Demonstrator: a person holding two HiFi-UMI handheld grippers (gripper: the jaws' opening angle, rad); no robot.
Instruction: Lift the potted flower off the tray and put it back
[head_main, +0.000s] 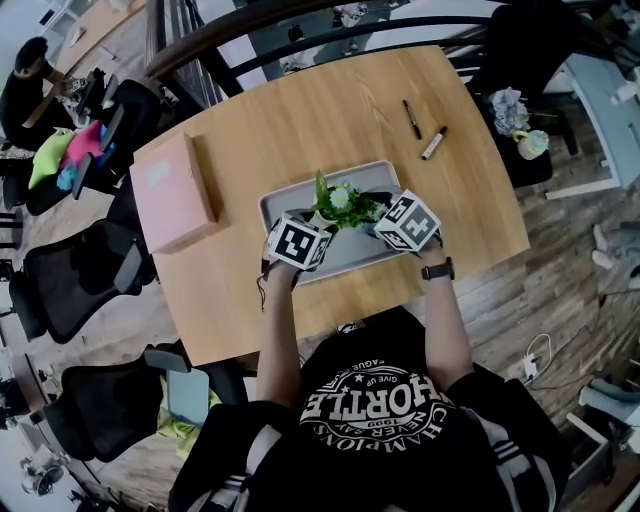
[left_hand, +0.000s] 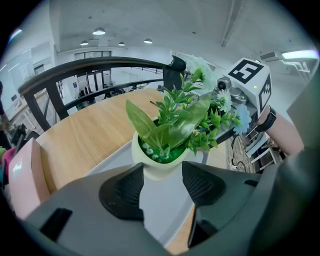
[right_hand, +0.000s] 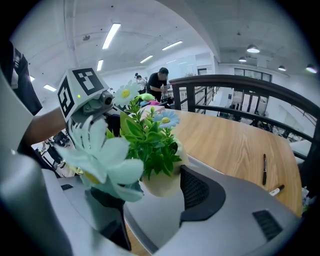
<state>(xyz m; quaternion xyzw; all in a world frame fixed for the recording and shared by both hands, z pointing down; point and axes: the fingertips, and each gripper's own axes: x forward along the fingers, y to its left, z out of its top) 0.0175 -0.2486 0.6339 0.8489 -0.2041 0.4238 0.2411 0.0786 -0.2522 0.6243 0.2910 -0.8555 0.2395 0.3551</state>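
The potted flower (head_main: 338, 205) is sitting on the grey tray (head_main: 270, 203), mid-worktop (head_main: 300, 110). The left tool (left_hand: 163, 186) and right tool (right_hand: 150, 194) are flanking it, jaws spread, seemingly not pinching. The shirt (head_main: 385, 400) is showing "CHAMPIONS".

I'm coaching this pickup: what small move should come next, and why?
Probably ease both tools slightly forward around the flower pot. It stands on the tray, ungripped: the left tool and right tool are open, with the pot just at their tips.
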